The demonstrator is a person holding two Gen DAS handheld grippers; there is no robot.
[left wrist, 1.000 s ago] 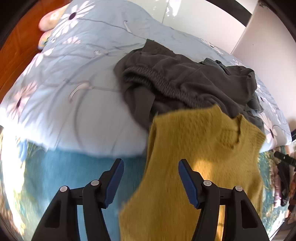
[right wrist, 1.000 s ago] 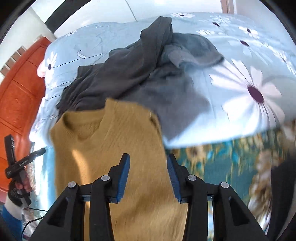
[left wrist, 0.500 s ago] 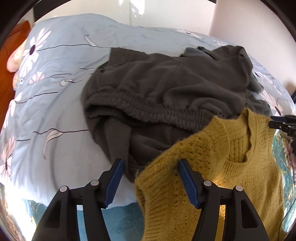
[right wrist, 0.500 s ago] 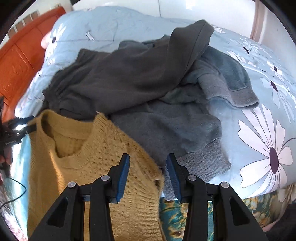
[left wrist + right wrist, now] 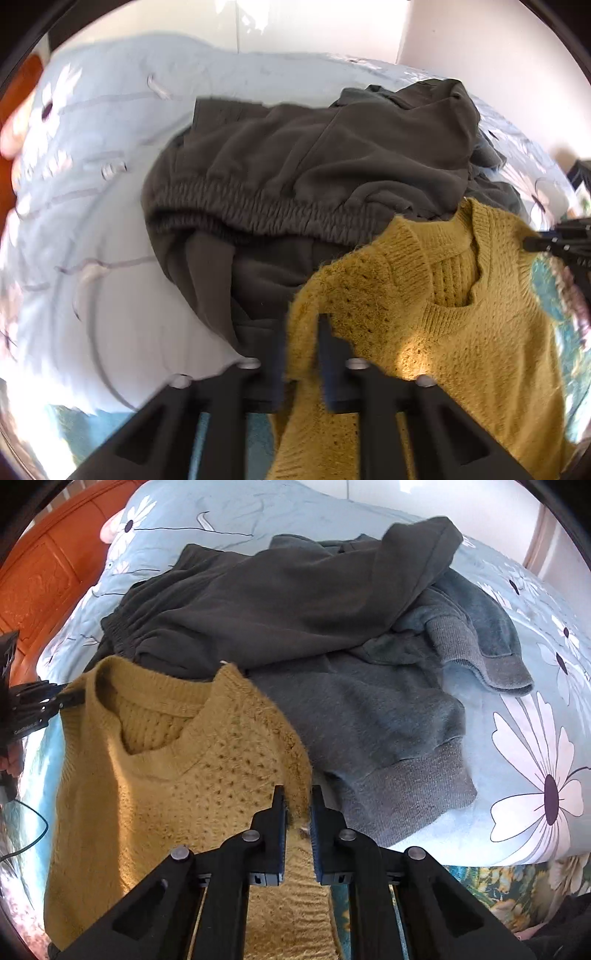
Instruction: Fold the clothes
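1. Left gripper (image 5: 301,345): jaws wide apart a sec ago w/ the knit only loosely between them; they've just been closing and now pinch the yellow sweater (image 5: 461,332) at the shoulder edge on its side.
2. Right gripper (image 5: 297,812): same story. Jaws have just been closing, now clamped on the opposite shoulder edge of the sweater, a bit of fuzzy knit squeezed between the blue pads (image 5: 281,823).
3. Both views have swung since a sec ago: then mostly sweater body and floor in view, now the neckline faces up and the bed fills the upper part.
4. Where the sweater is: front edge of the bed (image 5: 498,834), collar end lying against the dark grey clothes pile (image 5: 295,602), body hanging down over the bed edge toward the floor.
5. A grey-blue sweatshirt (image 5: 406,716) sits just beside the right gripper, touching the sweater's side; not caught in the jaws as far as I can see.
6. Meaning, imo: two-corner grab is done, so the sweater is ready to lift & spread flat. No fold made yet; early in the job.
7. Risk: loose knit may stretch or slip, or drag the dark pile along.
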